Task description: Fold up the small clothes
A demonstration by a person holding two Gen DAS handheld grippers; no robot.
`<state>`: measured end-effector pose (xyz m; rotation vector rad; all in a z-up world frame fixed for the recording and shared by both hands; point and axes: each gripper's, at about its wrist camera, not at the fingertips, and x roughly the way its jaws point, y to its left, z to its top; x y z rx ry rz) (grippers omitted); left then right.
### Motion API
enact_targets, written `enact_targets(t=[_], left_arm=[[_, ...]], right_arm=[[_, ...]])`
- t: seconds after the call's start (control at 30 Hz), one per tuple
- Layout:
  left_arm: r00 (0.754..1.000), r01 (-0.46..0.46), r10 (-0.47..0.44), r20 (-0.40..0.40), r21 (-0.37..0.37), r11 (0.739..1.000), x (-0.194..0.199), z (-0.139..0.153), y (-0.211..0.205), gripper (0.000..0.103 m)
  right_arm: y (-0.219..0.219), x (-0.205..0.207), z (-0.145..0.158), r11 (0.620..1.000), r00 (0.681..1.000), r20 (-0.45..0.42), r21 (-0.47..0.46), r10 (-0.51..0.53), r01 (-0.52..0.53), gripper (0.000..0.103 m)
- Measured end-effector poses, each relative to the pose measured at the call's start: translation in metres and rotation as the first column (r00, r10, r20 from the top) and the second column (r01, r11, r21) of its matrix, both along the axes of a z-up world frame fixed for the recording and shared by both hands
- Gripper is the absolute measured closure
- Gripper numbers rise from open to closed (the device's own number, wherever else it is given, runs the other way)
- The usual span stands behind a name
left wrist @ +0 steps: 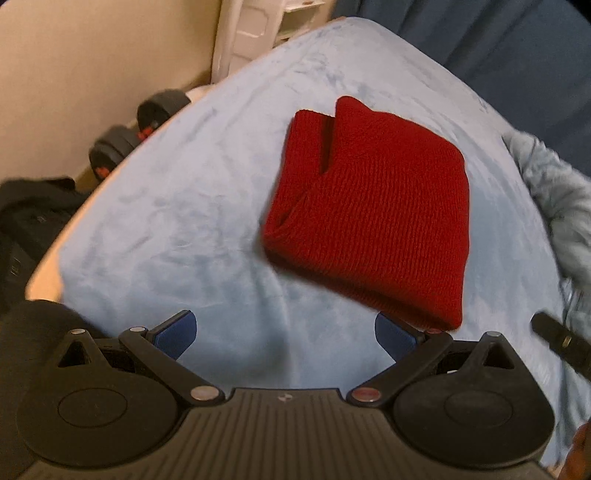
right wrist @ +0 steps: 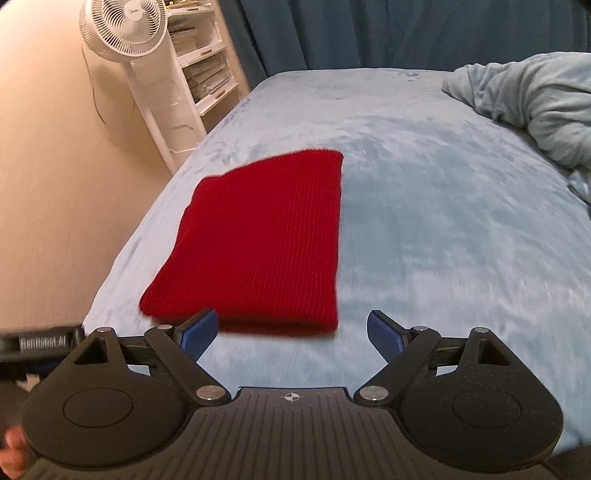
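Note:
A red knitted garment (left wrist: pixel 373 210) lies folded flat on the light blue bed cover (left wrist: pixel 184 221). In the left wrist view my left gripper (left wrist: pixel 286 334) hangs open above the cover, just short of the garment's near edge, nothing between its blue pads. The right wrist view shows the same red garment (right wrist: pixel 258 240) ahead and left of centre. My right gripper (right wrist: pixel 291 334) stands open near its front edge with bare cover between the fingers. Part of the other gripper (right wrist: pixel 37 343) shows at the left edge.
A crumpled pale blue blanket (right wrist: pixel 535 107) lies at the right of the bed. A white fan (right wrist: pixel 125 29) and white shelves (right wrist: pixel 207 74) stand beyond the bed's left side. Dumbbells (left wrist: pixel 136 129) and a dark bag (left wrist: pixel 29 221) lie on the floor. Dark blue curtains (right wrist: pixel 406 29) hang behind.

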<state>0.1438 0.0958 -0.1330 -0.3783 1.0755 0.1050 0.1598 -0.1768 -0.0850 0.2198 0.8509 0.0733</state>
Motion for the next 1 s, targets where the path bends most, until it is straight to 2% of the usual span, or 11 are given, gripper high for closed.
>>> enact_targets(t=[0.17,0.3,0.5,0.67,0.7,0.73,0.77,0.8,0.87,0.93,1.0], left_arm=[[0.997,-0.074,0.073,-0.006,-0.093,0.993,0.033,-0.031,0.000,0.000],[0.987,-0.160,0.151,-0.060,-0.203,0.966,0.053,-0.057,0.006,0.000],[0.968,-0.248,0.228,-0.104,-0.252,0.936,0.073,-0.077,0.014,0.000],[0.953,-0.298,0.274,-0.129,-0.247,0.922,0.087,-0.090,0.023,0.001],[0.949,-0.314,0.293,-0.118,-0.239,0.919,0.087,-0.090,0.025,0.008],[0.948,-0.319,0.307,-0.086,-0.229,0.920,0.087,-0.088,0.027,0.033],[0.957,-0.291,0.287,-0.052,-0.242,0.926,0.087,-0.085,0.029,0.044],[0.962,-0.273,0.270,-0.044,-0.226,0.935,0.090,-0.082,0.030,0.052],[0.974,-0.228,0.223,-0.044,-0.207,0.951,0.100,-0.079,0.034,0.061],[0.988,-0.157,0.153,-0.038,-0.201,0.967,0.122,-0.076,0.046,0.068],[1.000,-0.005,0.004,-0.006,-0.147,0.989,0.173,-0.065,0.054,0.072]], right_arm=[[-0.029,0.090,-0.001,0.999,0.999,0.027,0.022,0.024,-0.025,0.013],[-0.051,0.187,-0.015,0.999,1.000,0.011,0.036,0.007,-0.007,0.012],[-0.070,0.324,-0.072,0.976,0.971,-0.237,0.200,-0.032,0.082,0.012],[-0.050,0.385,-0.107,0.983,0.950,-0.310,0.163,-0.036,0.090,0.012],[-0.046,0.393,-0.113,0.987,0.944,-0.329,0.143,-0.020,0.071,0.012],[-0.042,0.401,-0.120,0.991,0.936,-0.353,0.129,0.003,0.045,0.013],[-0.036,0.406,-0.128,0.991,0.924,-0.379,0.132,0.047,0.004,0.022],[-0.033,0.407,-0.132,0.989,0.918,-0.388,0.145,0.082,-0.027,0.050],[-0.026,0.408,-0.138,0.990,0.898,-0.421,0.102,0.133,-0.098,0.069],[-0.031,0.400,-0.133,0.985,0.899,-0.405,0.097,0.170,-0.143,0.075],[-0.057,0.384,-0.127,0.989,0.911,-0.396,0.131,0.115,-0.068,0.078]])
